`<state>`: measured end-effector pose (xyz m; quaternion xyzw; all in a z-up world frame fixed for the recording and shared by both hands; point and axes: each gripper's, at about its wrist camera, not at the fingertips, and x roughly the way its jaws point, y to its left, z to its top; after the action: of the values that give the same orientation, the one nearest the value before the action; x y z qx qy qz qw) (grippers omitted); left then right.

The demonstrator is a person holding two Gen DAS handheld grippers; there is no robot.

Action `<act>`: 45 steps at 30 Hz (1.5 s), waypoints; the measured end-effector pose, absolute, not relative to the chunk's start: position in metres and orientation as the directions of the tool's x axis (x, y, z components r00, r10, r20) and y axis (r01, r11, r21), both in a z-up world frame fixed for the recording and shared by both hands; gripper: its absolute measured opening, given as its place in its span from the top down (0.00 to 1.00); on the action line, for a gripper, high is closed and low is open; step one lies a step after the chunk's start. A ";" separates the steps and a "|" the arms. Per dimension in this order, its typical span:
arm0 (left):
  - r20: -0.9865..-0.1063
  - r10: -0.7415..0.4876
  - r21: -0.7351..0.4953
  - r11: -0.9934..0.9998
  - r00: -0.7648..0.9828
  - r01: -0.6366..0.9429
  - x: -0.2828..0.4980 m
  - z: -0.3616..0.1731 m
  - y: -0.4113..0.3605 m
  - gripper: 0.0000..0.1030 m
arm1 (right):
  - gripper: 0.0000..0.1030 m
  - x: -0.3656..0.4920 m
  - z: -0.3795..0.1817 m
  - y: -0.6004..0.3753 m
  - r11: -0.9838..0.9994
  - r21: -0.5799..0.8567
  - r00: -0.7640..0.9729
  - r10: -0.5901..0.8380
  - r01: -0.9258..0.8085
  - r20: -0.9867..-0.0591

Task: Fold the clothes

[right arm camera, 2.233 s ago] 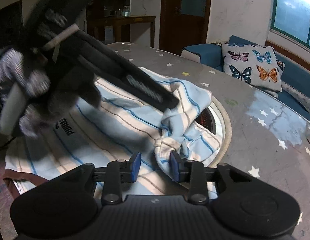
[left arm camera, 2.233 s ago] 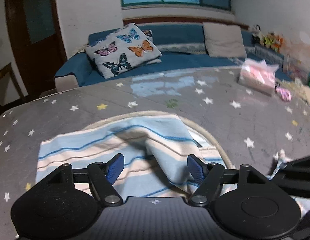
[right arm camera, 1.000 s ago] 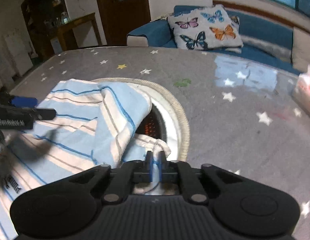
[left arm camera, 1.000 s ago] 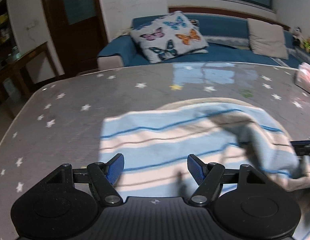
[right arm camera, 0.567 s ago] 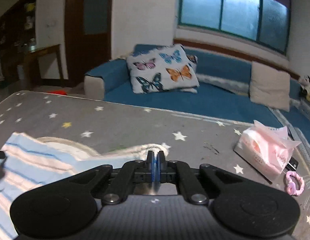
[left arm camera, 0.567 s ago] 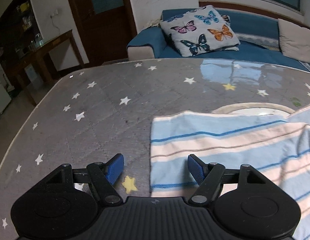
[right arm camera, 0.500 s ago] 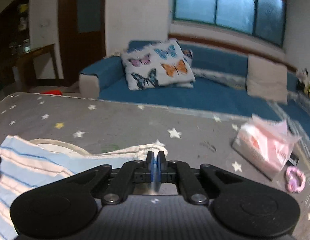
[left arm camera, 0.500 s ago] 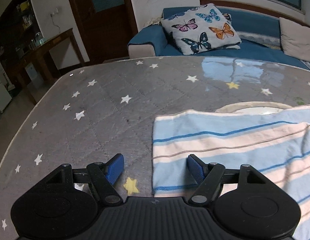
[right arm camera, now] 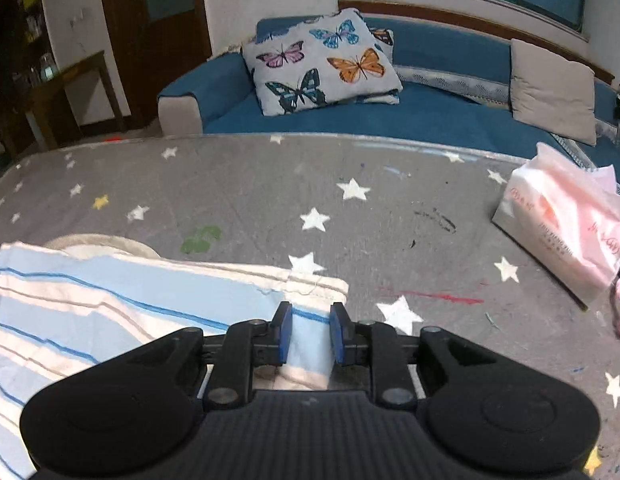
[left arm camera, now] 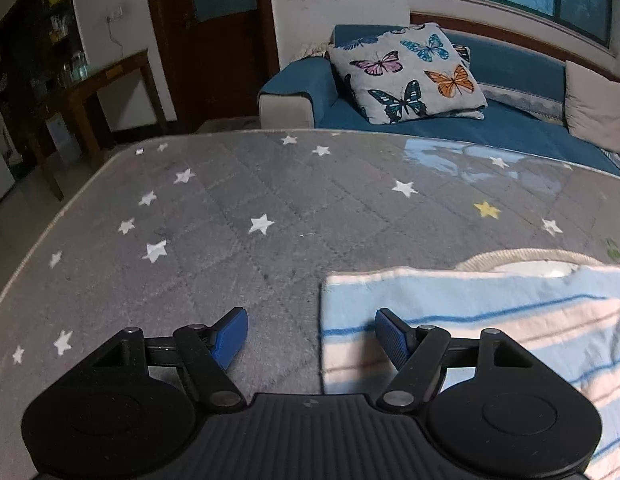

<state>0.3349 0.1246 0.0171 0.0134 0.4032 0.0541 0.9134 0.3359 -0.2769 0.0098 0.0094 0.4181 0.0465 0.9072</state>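
Striped shirt (right arm camera: 110, 304) looks soft and floppy; grab corners; right gripper (right arm camera: 309, 334) jaws parted around the edge; left gripper (left arm camera: 309, 334) jaws wide, empty.

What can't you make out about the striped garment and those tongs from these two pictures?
- Striped garment: its near and right parts run off the left wrist view's edge and under the left tongs; its overall shape is unknown.
- Right tongs: cloth lies between the parted fingers; whether they touch it is unclear.
- Pale ring: mostly covered by the garment in both views.
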 end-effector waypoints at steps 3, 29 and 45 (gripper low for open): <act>-0.758 0.074 0.018 0.996 0.648 -0.093 0.342 0.010 0.131 0.32 | 0.80 0.337 0.008 -0.275 0.995 0.064 0.652 0.098 -0.076 -0.752; -0.697 0.073 0.015 0.996 0.713 -0.087 0.343 0.018 0.141 0.41 | 0.71 0.356 0.008 -0.291 0.985 0.166 0.664 0.158 -0.053 -0.730; -0.688 0.029 0.078 0.996 0.725 0.034 0.342 0.008 0.116 0.97 | 0.85 0.357 0.006 -0.263 0.994 0.013 0.673 0.084 -0.110 -0.735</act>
<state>0.3419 0.1162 0.0076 0.0428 0.3709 -0.0015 0.9277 0.3573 -0.2634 0.0056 -0.0162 0.4010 0.0533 0.9144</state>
